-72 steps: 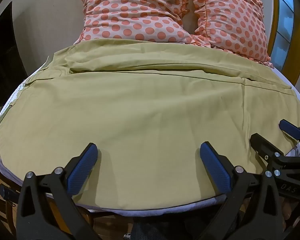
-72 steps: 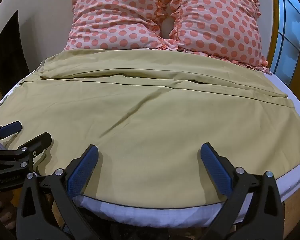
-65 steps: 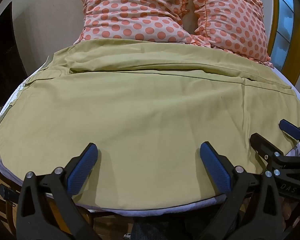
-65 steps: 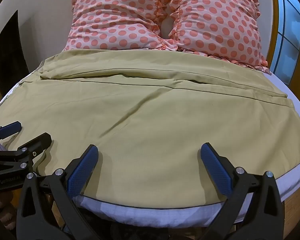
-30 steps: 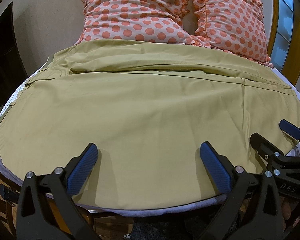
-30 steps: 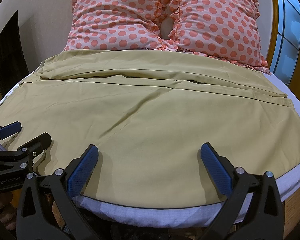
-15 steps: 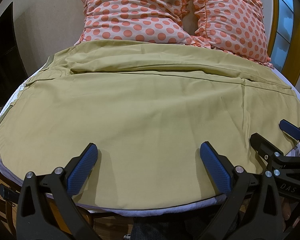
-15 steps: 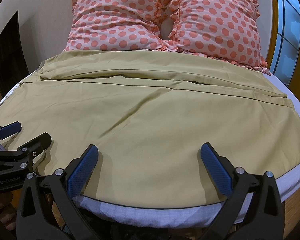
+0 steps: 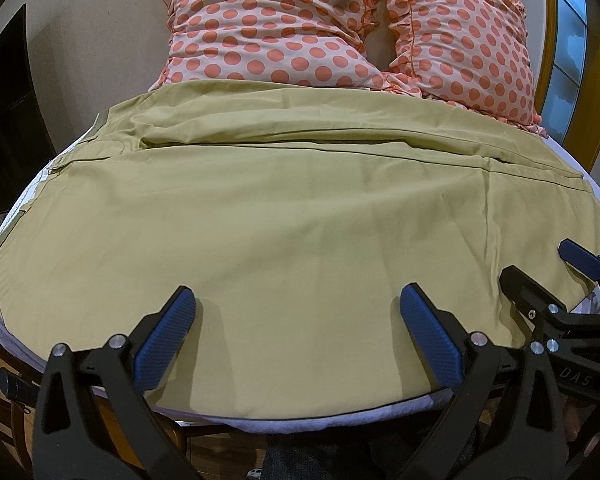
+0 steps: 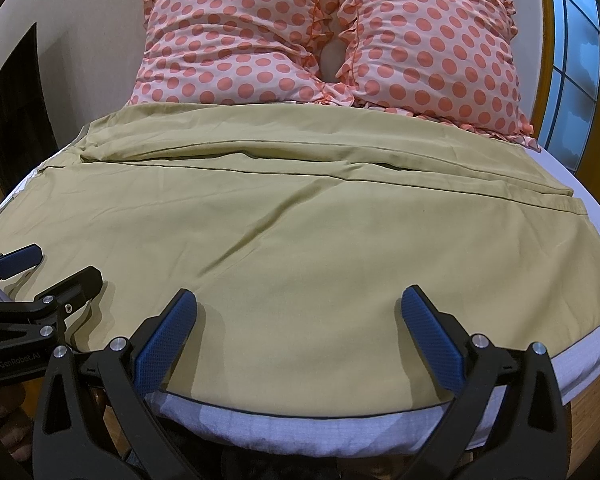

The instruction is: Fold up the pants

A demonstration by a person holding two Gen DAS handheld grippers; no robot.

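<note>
Khaki pants (image 9: 284, 216) lie spread flat across the bed, one leg folded over the other, with a seam line running across the far part; they also show in the right wrist view (image 10: 300, 232). My left gripper (image 9: 296, 320) is open and empty, hovering over the near edge of the pants. My right gripper (image 10: 298, 320) is open and empty over the same near edge. The right gripper shows at the right of the left wrist view (image 9: 548, 276). The left gripper shows at the left of the right wrist view (image 10: 48, 268).
Two pink polka-dot pillows (image 10: 328, 40) stand against the wall at the head of the bed. The white mattress edge (image 10: 300, 424) runs below the pants. A window with a wooden frame (image 10: 572, 60) is at the right. A dark screen (image 9: 4, 128) is at the left.
</note>
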